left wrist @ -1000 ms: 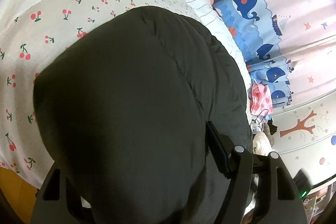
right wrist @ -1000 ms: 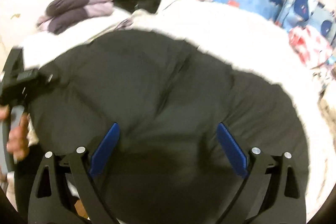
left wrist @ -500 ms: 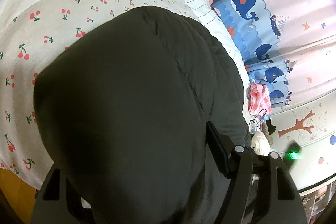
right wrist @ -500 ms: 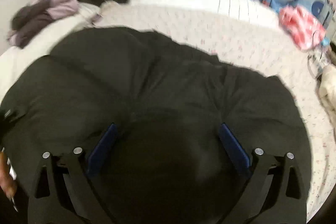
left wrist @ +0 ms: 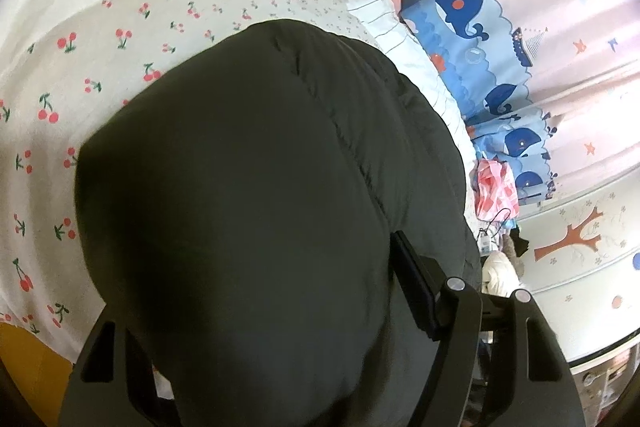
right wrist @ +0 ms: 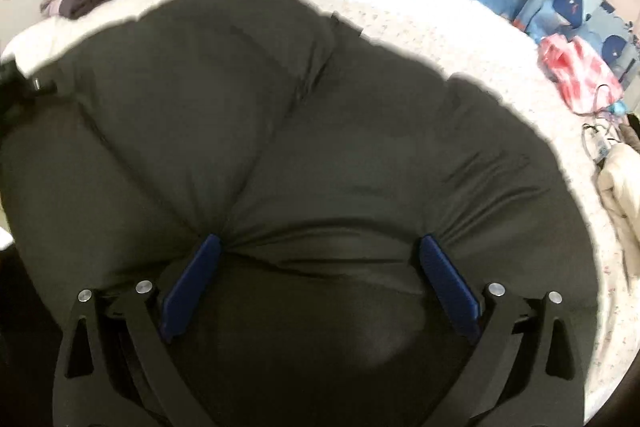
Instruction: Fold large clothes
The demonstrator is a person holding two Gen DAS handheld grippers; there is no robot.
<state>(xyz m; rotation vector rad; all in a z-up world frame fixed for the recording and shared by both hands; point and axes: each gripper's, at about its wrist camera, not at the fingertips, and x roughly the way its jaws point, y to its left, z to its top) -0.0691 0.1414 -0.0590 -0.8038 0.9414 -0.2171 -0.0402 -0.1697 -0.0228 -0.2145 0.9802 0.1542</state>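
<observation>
Your right claw, spread wide, has sunk onto the dark padded jacket at six o'clock, apparently poised to pinch the next fold, while your left claw pinches its bulk.

Cherry-print bedsheet across the bed; whale-patterned curtain alongside pink star-dotted drapes; tree-decorated wall lower right; orange floor at the corner.
</observation>
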